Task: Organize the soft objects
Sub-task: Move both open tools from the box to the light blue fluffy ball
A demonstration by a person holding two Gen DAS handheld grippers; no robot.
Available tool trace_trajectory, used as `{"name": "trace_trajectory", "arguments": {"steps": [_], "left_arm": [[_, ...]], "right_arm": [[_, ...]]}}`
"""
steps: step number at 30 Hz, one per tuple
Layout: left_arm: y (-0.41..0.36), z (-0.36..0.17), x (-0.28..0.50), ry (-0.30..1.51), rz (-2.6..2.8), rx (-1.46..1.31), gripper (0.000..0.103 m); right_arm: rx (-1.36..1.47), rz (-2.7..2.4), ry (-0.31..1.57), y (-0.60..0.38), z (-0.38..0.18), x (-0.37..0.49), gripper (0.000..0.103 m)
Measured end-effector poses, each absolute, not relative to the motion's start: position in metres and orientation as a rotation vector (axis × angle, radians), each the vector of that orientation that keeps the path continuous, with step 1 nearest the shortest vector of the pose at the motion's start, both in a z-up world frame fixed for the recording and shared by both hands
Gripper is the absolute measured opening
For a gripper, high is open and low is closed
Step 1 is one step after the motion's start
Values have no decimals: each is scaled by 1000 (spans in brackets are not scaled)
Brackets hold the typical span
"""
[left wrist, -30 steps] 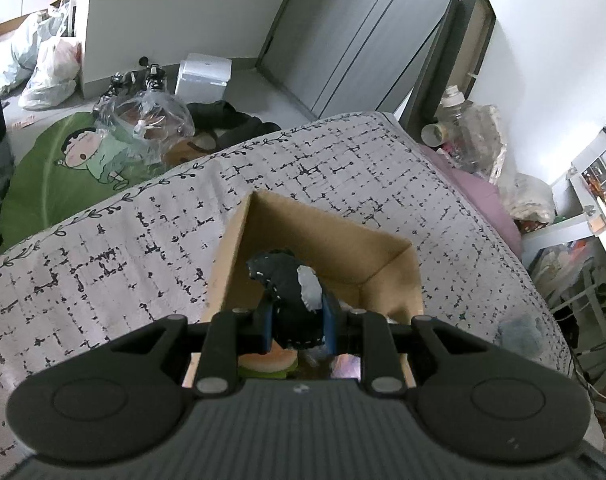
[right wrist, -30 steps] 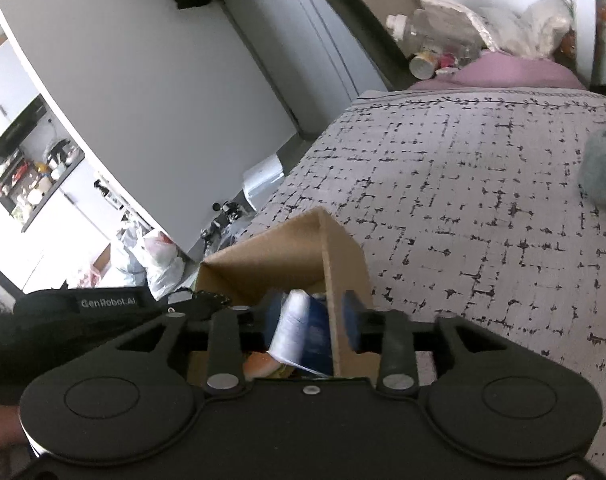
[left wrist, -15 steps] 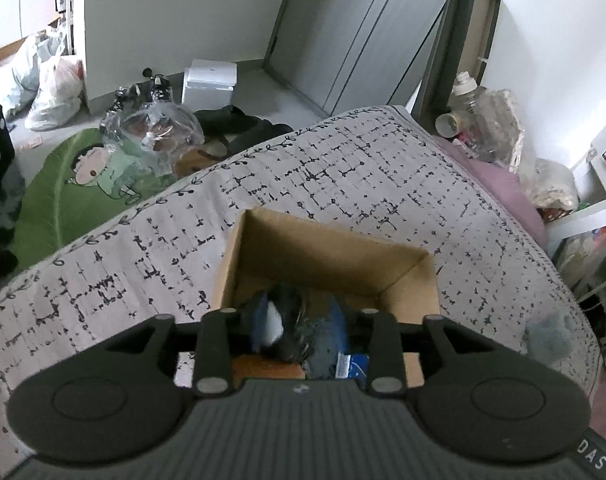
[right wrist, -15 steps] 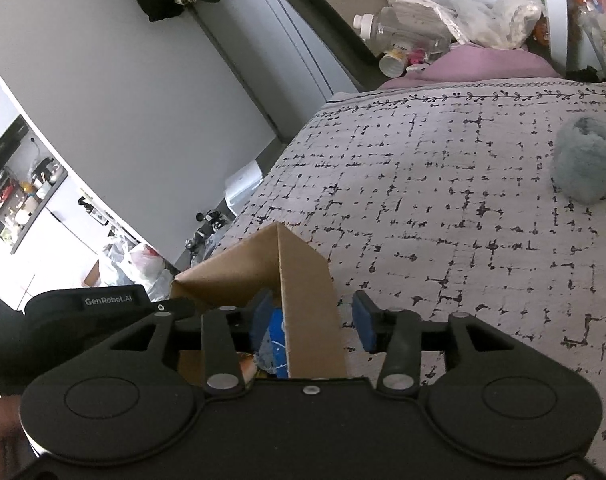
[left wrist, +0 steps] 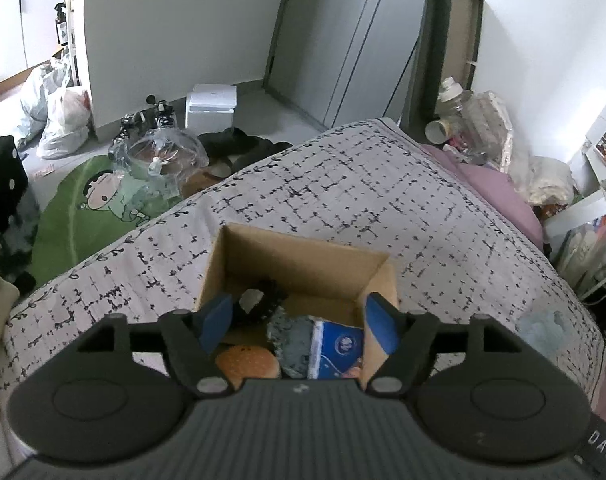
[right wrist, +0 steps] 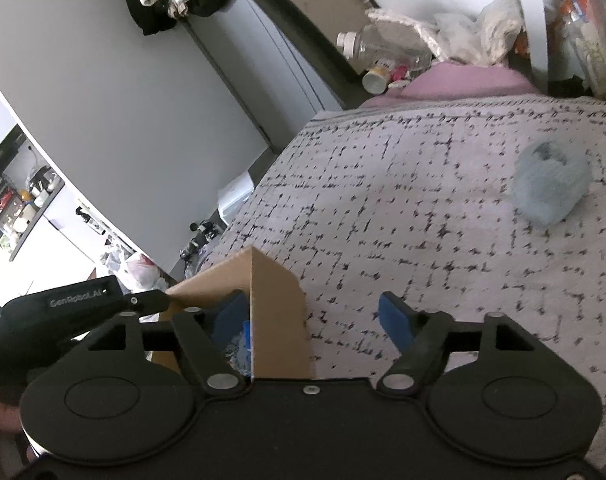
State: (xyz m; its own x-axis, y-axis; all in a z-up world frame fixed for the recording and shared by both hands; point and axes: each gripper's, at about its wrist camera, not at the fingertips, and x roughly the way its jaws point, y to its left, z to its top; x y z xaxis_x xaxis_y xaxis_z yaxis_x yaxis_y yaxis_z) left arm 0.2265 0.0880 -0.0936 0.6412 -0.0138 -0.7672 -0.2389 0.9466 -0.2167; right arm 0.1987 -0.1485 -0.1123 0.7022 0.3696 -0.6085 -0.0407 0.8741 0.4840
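An open cardboard box (left wrist: 299,264) sits on the patterned bedspread (left wrist: 343,184). Inside lie a black-and-white plush (left wrist: 259,300), a grey fuzzy item (left wrist: 289,338), a blue-and-white tissue pack (left wrist: 337,348) and a bun-shaped toy (left wrist: 247,364). My left gripper (left wrist: 299,320) hovers over the box, jaws opening, nothing between the pads. My right gripper (right wrist: 315,316) straddles the box's corner (right wrist: 277,312), jaws opening and holding nothing; its left finger is inside the box. A pale blue fuzzy ball (right wrist: 551,182) rests on the bed to the right; in the left wrist view this ball (left wrist: 543,328) is at the bed's right edge.
The left gripper's body (right wrist: 83,304) shows at the left of the right wrist view. Beyond the bed's far edge: a green cartoon rug (left wrist: 99,204), plastic bags (left wrist: 59,116), a white box (left wrist: 211,106), bottles (left wrist: 459,108) and a purple pillow (right wrist: 463,84).
Both grippers opened and let go: the black-and-white plush and the tissue pack dropped into the box. Both hands drew back and rose a little.
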Motion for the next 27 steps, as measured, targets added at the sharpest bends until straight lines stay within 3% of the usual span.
{"name": "trace_trajectory", "arguments": {"steps": [5, 9, 13, 27], "left_arm": [[69, -79, 219, 850, 119, -279, 78], [53, -68, 214, 846, 119, -256, 88], [39, -58, 210, 836, 110, -241, 90], [-22, -45, 211, 804, 72, -182, 91]], "right_arm": [[463, 225, 737, -169, -102, 195, 89], [480, 217, 715, -185, -97, 191, 92], [495, 223, 694, -202, -93, 188, 100], [575, 134, 649, -269, -99, 190, 103]]}}
